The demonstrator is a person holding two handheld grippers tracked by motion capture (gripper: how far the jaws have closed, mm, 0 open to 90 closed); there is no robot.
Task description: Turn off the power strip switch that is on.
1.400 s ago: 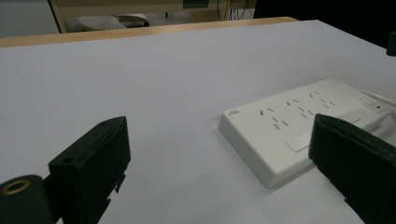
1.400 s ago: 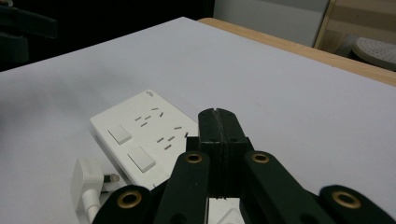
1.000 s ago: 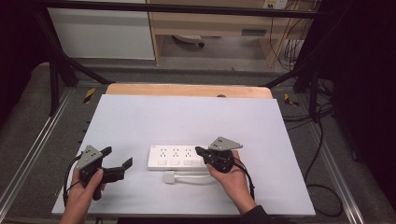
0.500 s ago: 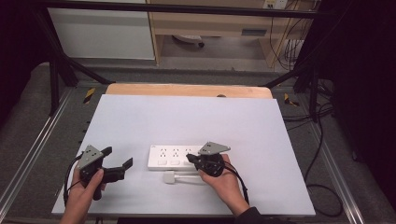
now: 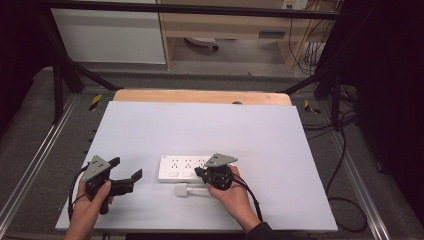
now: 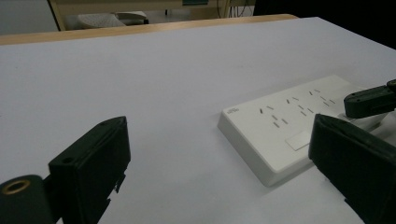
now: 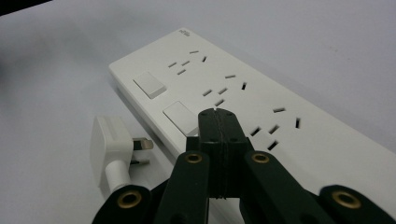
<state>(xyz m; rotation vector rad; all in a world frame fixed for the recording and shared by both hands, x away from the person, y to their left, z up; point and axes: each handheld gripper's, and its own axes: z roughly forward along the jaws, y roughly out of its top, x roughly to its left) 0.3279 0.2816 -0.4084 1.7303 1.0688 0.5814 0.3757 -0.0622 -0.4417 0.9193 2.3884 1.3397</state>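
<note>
A white power strip (image 5: 182,167) lies flat near the middle of the white table (image 5: 200,125), with sockets and square switches on top (image 7: 261,88). A white plug (image 5: 181,190) with its cord lies on the table just in front of the strip (image 7: 109,140). My right gripper (image 5: 198,172) is shut with nothing between its jaws. Its tip (image 7: 217,119) is at a switch on the strip's near edge; I cannot tell whether it touches. My left gripper (image 5: 125,168) is open and empty at the left, pointing at the strip's end (image 6: 280,126).
A wooden board edge (image 5: 200,96) runs along the table's far side. Metal rails (image 5: 35,160) flank the table, and cables (image 5: 345,165) lie on the floor at the right. Bare table surface stretches behind the strip.
My right gripper has moved left along the strip and a little lower, its shut tip now at the switches. The left gripper has stayed put.
</note>
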